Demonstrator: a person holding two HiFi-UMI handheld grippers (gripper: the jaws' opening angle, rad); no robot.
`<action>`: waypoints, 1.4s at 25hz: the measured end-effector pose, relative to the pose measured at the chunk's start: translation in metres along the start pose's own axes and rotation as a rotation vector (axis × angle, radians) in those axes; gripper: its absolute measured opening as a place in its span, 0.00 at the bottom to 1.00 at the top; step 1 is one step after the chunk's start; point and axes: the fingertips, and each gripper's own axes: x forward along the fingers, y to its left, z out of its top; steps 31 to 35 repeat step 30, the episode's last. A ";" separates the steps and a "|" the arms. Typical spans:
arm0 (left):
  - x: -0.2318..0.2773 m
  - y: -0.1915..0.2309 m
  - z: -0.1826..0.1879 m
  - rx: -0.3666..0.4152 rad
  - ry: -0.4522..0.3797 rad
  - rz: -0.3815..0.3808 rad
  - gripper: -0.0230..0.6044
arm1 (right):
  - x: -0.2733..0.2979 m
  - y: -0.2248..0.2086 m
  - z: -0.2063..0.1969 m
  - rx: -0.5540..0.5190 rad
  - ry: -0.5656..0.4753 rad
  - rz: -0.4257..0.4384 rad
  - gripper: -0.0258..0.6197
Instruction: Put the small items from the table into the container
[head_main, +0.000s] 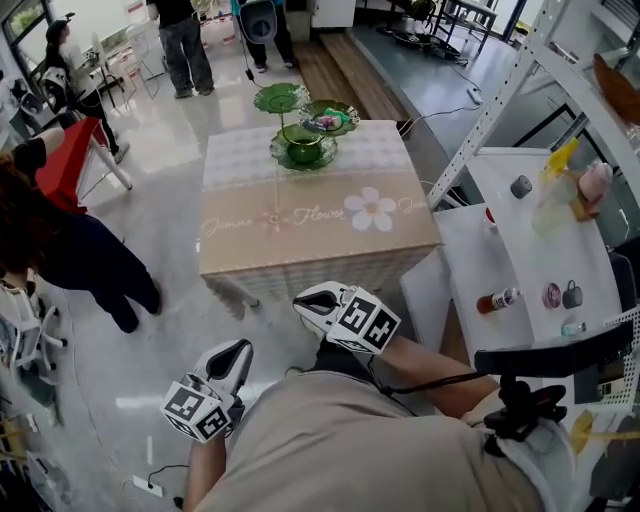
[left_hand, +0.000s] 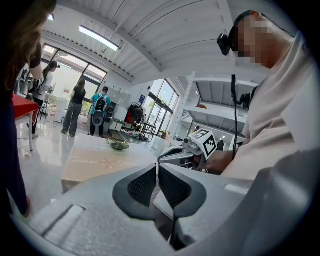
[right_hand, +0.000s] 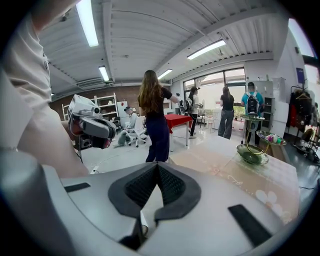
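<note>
Head view, bottom half: both claws held close to the torso, short of the cloth-covered surface (head_main: 320, 215) with the flower print.

Left claw (head_main: 238, 352) at lower left of frame: pads pressed together at the tips, nothing between them. Confirmed in the left gripper view.

Right claw (head_main: 308, 303) just below frame centre, near the surface's closest edge but not touching it: jaws likewise closed, empty. Same reading in the right gripper view.

Green tiered glass dish stand (head_main: 280, 98) at the far end of the cloth-covered surface, upper centre of frame. A few small colourful bits (head_main: 325, 122) in its right-hand dish, too small to identify.

White surface (head_main: 470, 250) at right of frame with more small items: small bottle (head_main: 497, 300) lying on its side, pink round piece (head_main: 552, 295), grey piece (head_main: 572, 294) just beside it, another grey piece (head_main: 520, 186) farther up. All well apart from both claws.

Bystanders (head_main: 185, 45) standing on the glossy floor at upper left.
</note>
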 end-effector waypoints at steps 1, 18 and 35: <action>-0.001 -0.001 0.000 0.002 -0.001 0.001 0.07 | 0.000 0.001 0.000 -0.002 -0.001 0.002 0.06; -0.002 -0.004 -0.006 -0.010 -0.007 0.025 0.07 | 0.000 0.008 -0.006 -0.037 0.018 0.027 0.06; 0.010 0.007 -0.008 -0.025 0.003 -0.008 0.07 | 0.005 -0.004 -0.009 -0.017 0.044 0.010 0.06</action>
